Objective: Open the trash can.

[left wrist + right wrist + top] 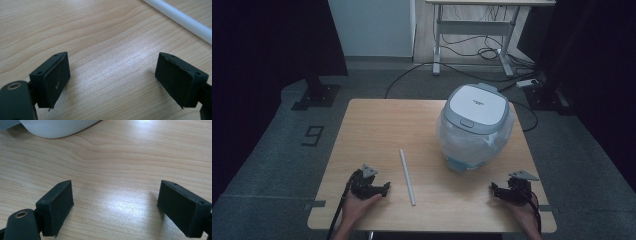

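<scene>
both released and empty, the left hand-held gripper (385, 187) and right hand-held gripper (493, 189) rest on the desk (377, 125), flanking a white tube (407, 176) near a lidded bin (474, 125).

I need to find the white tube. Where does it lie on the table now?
In the high view the white tube lies flat on the table near its front middle, between the left gripper and the lidded bin, touching neither.

White tube (407, 176), grey-white bin (474, 127), pale wood-grain table (377, 125).
</scene>
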The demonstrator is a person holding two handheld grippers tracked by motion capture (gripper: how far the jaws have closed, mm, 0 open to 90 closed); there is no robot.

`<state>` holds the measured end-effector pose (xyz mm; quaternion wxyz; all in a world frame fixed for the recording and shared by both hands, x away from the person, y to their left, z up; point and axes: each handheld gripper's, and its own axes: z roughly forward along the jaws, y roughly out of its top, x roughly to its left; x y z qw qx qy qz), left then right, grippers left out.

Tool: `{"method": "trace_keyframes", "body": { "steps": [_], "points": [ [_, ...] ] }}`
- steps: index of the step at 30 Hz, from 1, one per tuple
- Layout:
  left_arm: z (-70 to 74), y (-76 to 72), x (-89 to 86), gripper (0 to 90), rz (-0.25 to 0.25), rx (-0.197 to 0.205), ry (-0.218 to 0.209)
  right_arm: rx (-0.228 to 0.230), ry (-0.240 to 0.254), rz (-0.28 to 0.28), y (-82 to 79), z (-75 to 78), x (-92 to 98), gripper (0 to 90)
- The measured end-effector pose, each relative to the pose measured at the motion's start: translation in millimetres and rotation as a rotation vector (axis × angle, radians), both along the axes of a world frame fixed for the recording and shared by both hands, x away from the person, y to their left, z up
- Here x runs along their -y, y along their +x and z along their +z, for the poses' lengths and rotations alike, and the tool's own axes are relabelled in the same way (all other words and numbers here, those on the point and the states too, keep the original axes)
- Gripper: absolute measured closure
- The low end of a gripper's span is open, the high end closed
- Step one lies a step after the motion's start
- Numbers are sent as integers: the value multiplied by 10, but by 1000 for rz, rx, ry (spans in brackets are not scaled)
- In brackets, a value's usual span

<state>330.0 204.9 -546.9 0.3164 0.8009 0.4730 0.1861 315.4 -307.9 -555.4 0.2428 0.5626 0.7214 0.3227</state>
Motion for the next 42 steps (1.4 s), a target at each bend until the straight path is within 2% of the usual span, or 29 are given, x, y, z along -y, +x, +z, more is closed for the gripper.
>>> {"method": "trace_keyframes", "body": {
  "steps": [15, 25, 36, 39, 42],
  "points": [
    [0, -4, 0, 128, 1, 1, -2, 2, -1, -11, 12, 1, 9, 136],
    [0, -4, -1, 128, 1, 1, -1, 12, 4, -34, 7, 5, 24, 196],
    [0, -4, 0, 128, 2, 1, -1, 20, 38, -49, -1, 11, 66, 243],
    [0, -4, -1, 128, 1, 1, -1, 35, 44, -49, -20, 24, 85, 265],
    [1, -3, -2, 128, 0, 0, 0, 52, 72, -42, -53, 72, 109, 297]
  ]
}}
